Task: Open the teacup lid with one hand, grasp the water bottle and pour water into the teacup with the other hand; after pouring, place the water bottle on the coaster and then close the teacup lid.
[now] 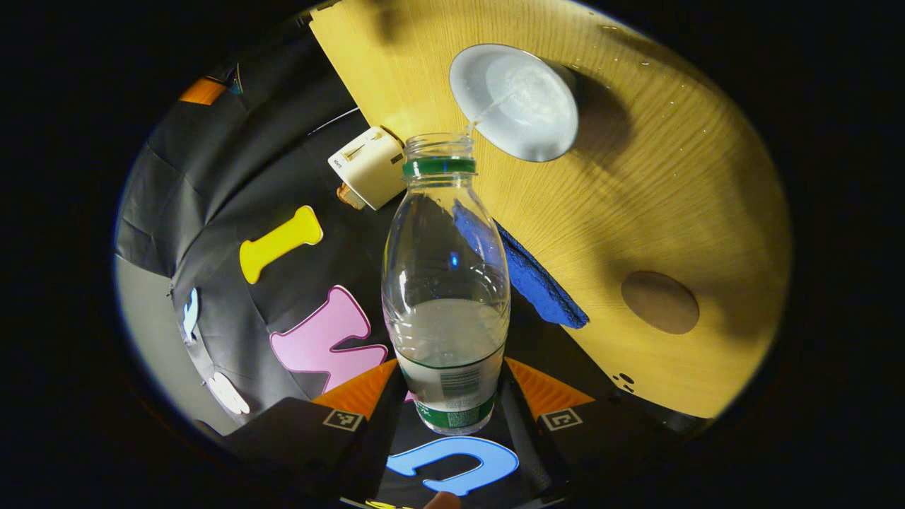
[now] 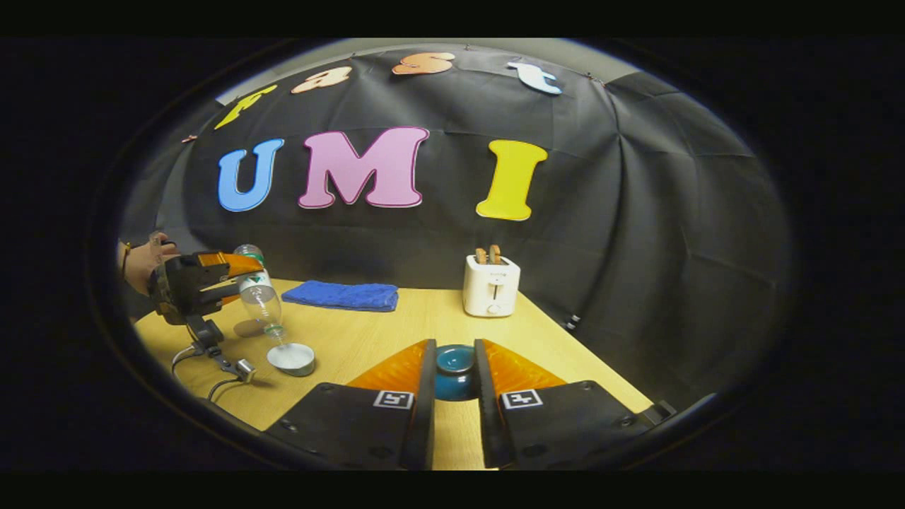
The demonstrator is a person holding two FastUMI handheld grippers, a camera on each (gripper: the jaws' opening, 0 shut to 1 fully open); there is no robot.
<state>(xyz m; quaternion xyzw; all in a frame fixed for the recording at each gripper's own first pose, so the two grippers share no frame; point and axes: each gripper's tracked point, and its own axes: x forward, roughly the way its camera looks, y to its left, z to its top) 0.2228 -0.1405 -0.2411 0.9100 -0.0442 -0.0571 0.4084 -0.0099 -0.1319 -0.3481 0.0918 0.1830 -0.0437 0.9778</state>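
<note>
My left gripper [image 1: 452,417] holds the bottle [image 1: 445,297], both fingers pressing on its labelled base, its neck pointing away from me. It has no cap, and a green ring sits under the open mouth. It is tipped, and a thin stream runs from the mouth into the cup [image 1: 514,102], which stands just beyond and to the right of the neck. The cup is open and has water in it. Water still fills the bottle's lower part near my fingers. The round coaster [image 1: 660,302] lies on the table [image 1: 636,212] off to the right of the fingers, apart from the cup. A blue cloth [image 1: 537,283] shows behind the bottle, and a toaster [image 1: 368,166] lies ahead to the left.

My right gripper [image 2: 454,378] holds the lid [image 2: 454,367], pinched between the two fingers, which stand narrow. In this view the other gripper [image 2: 201,283] is far left with the tilted bottle [image 2: 258,297] over the cup [image 2: 291,358]; a hand [image 2: 141,265] grips it.
</note>
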